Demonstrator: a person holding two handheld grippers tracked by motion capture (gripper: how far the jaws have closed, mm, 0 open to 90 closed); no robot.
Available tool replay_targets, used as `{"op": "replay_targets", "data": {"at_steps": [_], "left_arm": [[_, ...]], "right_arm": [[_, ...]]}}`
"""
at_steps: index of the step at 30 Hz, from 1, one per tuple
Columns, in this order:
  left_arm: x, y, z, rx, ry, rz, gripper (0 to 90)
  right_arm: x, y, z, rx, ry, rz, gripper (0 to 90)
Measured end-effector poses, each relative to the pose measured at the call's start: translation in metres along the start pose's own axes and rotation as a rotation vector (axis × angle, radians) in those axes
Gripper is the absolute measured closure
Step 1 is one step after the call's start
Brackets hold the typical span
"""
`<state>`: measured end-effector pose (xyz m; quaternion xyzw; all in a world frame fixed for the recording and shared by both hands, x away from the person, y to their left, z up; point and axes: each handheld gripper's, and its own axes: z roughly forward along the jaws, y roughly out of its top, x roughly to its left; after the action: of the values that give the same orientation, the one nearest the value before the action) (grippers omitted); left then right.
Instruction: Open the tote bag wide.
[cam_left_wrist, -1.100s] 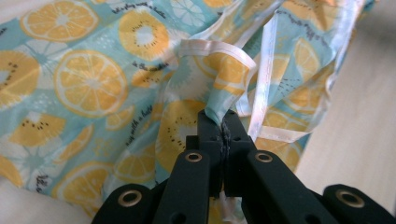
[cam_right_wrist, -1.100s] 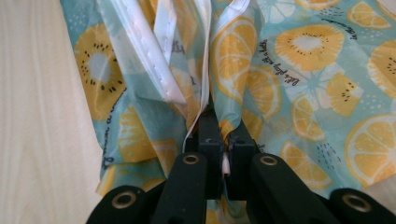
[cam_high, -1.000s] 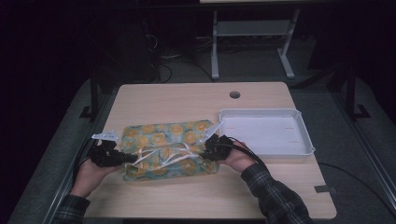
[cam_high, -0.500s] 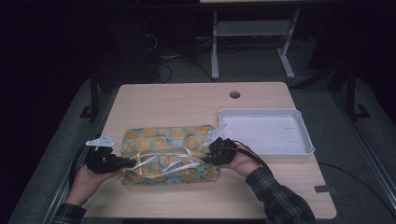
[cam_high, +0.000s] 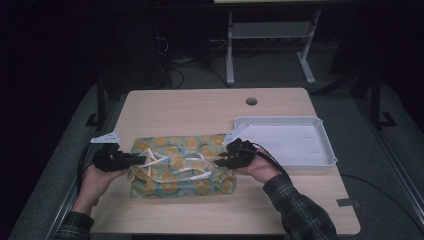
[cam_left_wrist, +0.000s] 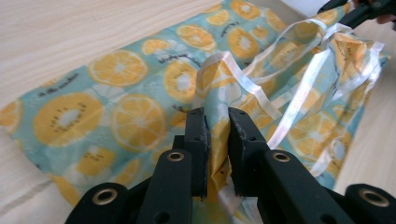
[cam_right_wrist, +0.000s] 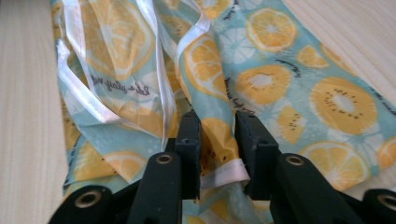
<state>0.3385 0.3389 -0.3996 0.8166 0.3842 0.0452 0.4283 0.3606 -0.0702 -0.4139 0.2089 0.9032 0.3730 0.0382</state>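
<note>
While both hands flank fruit-print cloth (cam_high: 182, 165) at near-centre of table (cam_high: 200, 102), high view: left gripper (cam_high: 125, 160) has drawn back leftward off cloth edge; right gripper (cam_high: 225, 159) at right edge; white tray (cam_high: 320, 145) right of it.

Left gripper view: jaws just opening, spread slightly, fold between pads, slack; white ribbons (cam_left_wrist: 247, 84) loose.

Right gripper view: jaws just opening, gap beside cloth hem. Judgement: release under way, fold step done.
</note>
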Motion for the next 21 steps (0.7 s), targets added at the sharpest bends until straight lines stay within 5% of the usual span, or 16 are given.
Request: {"op": "replay_targets", "data": {"at_steps": [1, 12, 21], "left_arm": [[0.002, 0.001, 0.001, 0.002, 0.006, 0.001, 77.3], [0.025, 0.000, 0.014, 0.063, 0.104, -0.053, 56.3], [0.025, 0.000, -0.011, -0.008, 0.115, -0.070, 40.1]], "right_arm": [[-0.004, 0.001, 0.000, -0.005, -0.012, -0.024, 70.1], [-0.017, -0.001, 0.014, 0.047, -0.066, 0.064, 57.4], [-0.021, -0.001, -0.013, -0.048, -0.055, 0.109, 47.4]]}}
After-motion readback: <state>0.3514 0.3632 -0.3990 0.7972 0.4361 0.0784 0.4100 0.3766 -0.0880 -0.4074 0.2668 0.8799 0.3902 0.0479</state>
